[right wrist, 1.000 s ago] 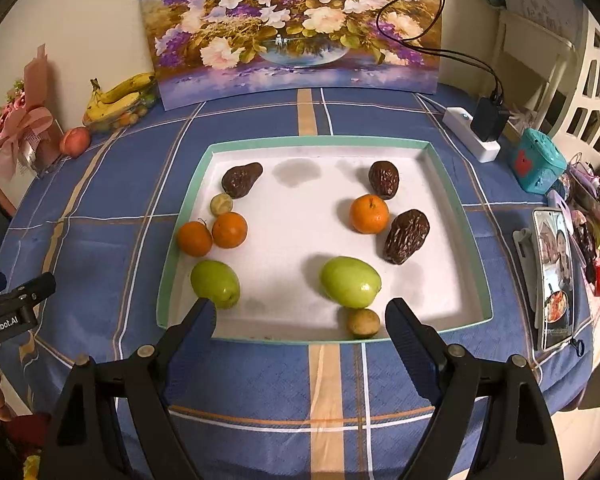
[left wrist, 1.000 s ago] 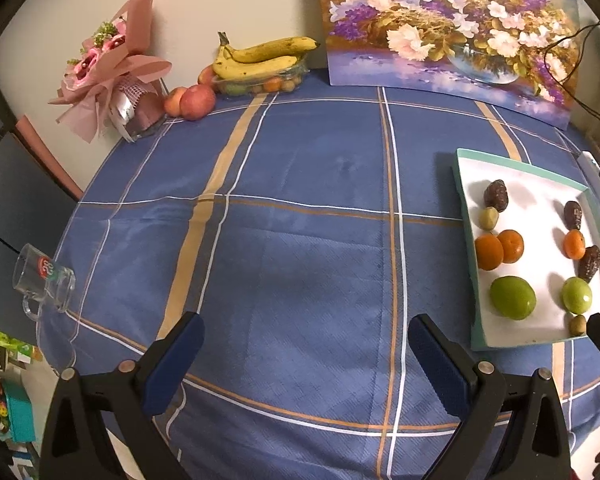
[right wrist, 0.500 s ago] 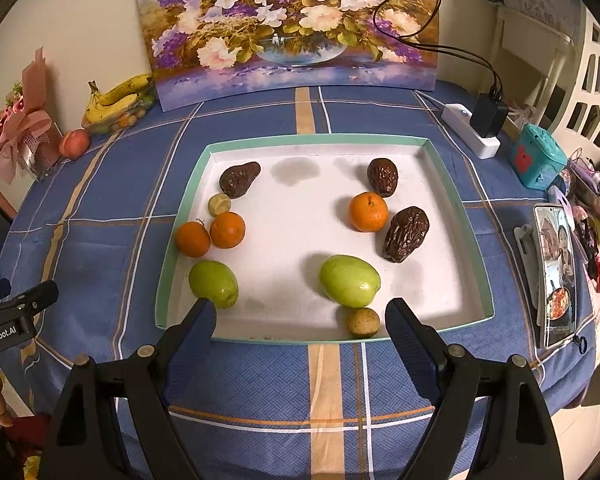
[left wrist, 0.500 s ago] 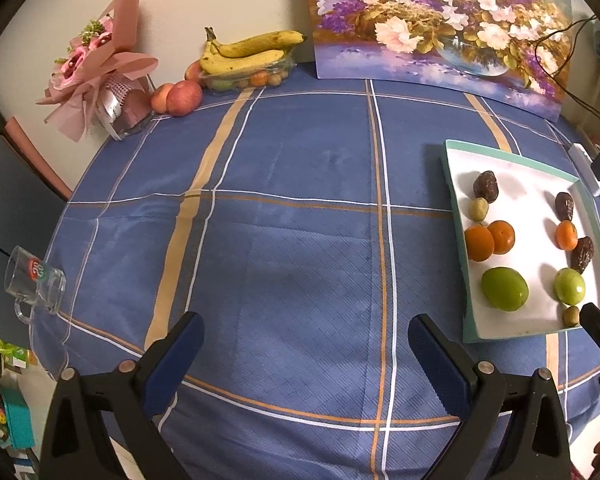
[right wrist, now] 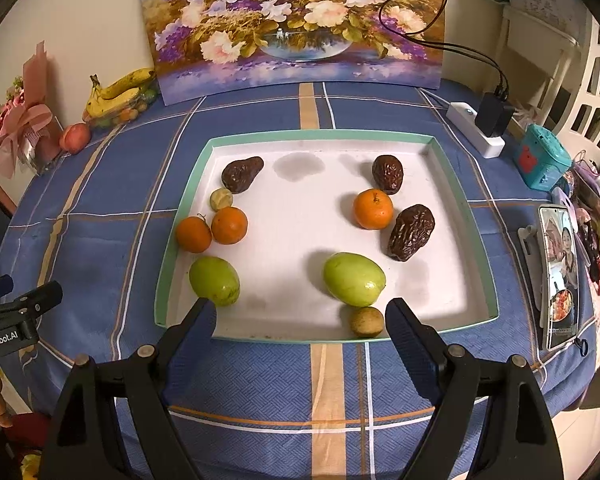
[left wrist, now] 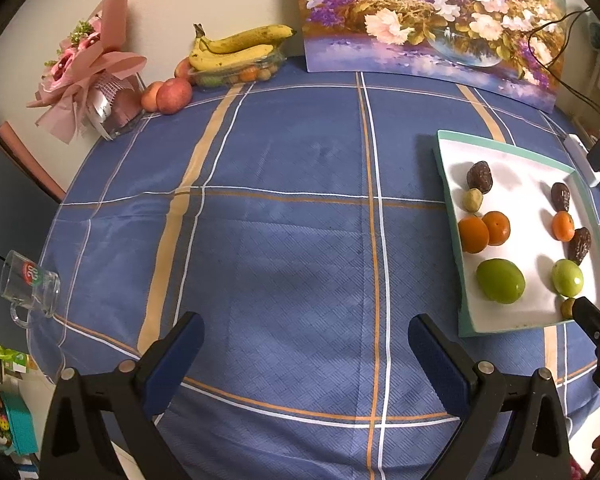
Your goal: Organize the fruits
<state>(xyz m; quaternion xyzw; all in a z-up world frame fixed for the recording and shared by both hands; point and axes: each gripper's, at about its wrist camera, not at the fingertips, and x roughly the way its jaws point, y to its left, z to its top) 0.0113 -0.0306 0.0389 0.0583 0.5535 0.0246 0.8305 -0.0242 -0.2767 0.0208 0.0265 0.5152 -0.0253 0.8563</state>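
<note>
Our right gripper [right wrist: 300,320] hangs wide open and empty over the tray's [right wrist: 320,135] near rim; our left gripper [left wrist: 304,336] gapes empty above the tabletop [left wrist: 284,184].

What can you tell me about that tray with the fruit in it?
The tray is shallow and square, white inside with a mint-green rim, lying flat on the blue checked tablecloth. It looks like thin card or plastic, with faint grey stains on its floor. Inside sit three oranges, two green fruits, three wrinkled brown fruits and two small yellowish ones, grouped along its left and right sides.
</note>
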